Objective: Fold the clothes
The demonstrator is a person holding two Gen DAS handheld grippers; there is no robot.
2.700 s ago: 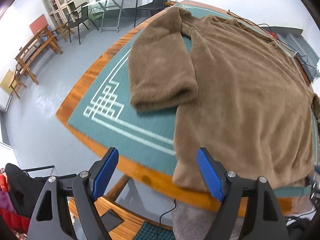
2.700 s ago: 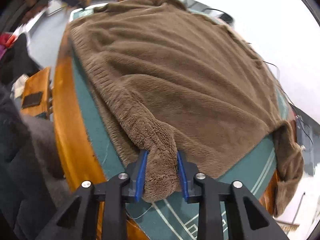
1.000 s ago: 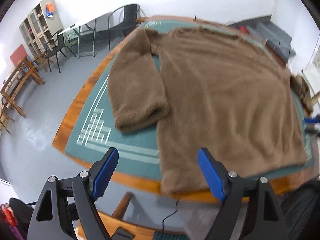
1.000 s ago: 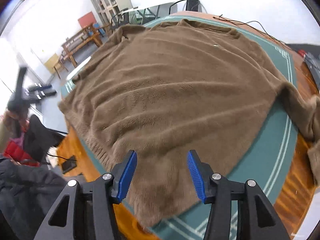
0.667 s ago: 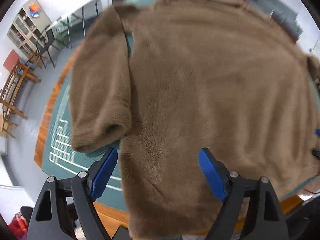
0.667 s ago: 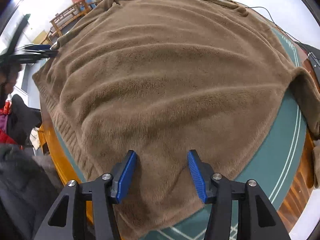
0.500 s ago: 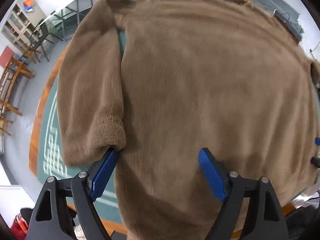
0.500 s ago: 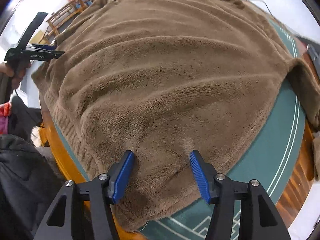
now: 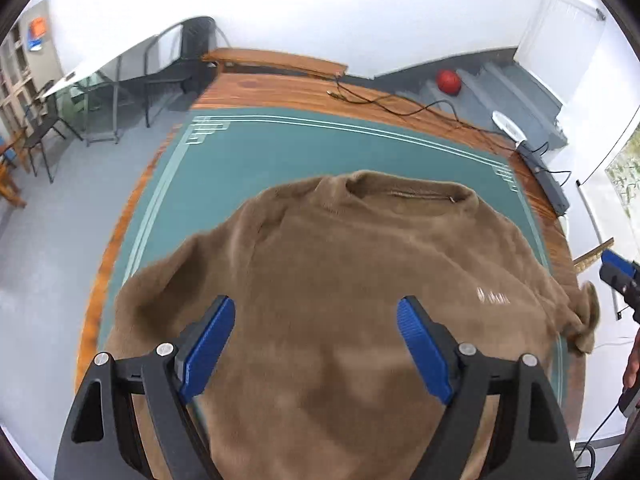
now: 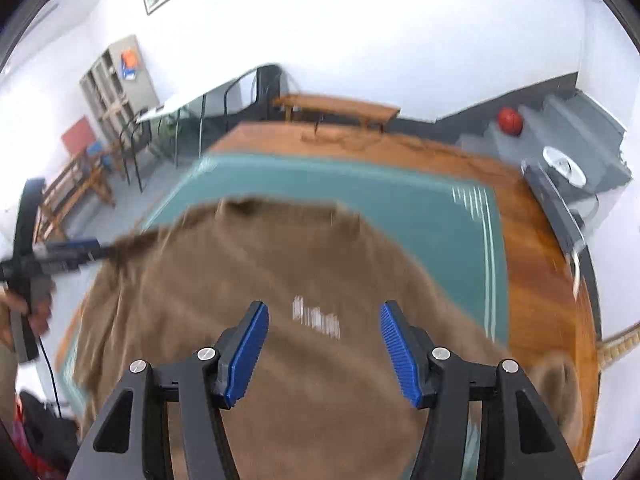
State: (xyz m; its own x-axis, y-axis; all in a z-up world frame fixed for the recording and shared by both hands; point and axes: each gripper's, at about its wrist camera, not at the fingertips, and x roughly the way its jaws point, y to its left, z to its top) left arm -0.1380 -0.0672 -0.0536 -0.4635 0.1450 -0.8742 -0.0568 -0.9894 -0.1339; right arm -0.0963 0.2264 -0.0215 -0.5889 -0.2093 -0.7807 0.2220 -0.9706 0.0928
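A fuzzy brown sweater (image 9: 360, 260) lies spread on the green mat (image 9: 280, 148), collar (image 9: 400, 190) at the far side. My left gripper (image 9: 316, 320) hovers open over its chest, nothing between the blue pads. My right gripper (image 10: 323, 320) also stands open above the sweater (image 10: 240, 280), over a small white mark (image 10: 316, 318); that view is blurred. A bunched sleeve end (image 9: 586, 320) lies at the right edge. Each gripper shows in the other's view: the right one (image 9: 618, 272) beyond that sleeve, the left one (image 10: 60, 256) in a hand by the left shoulder.
The mat covers a wooden table (image 9: 280, 92) with cables (image 9: 400, 108) and a black power strip (image 9: 544, 176) along its far right side. A black chair (image 9: 192, 52), a glass table (image 9: 100, 80) and a wooden bench (image 9: 280, 60) stand beyond. A red ball (image 9: 448, 79) rests on grey steps.
The right gripper, earlier shut on a sleeve cuff, has let it go and stands open. Both grippers have swept from the hem up over the sweater toward the collar.
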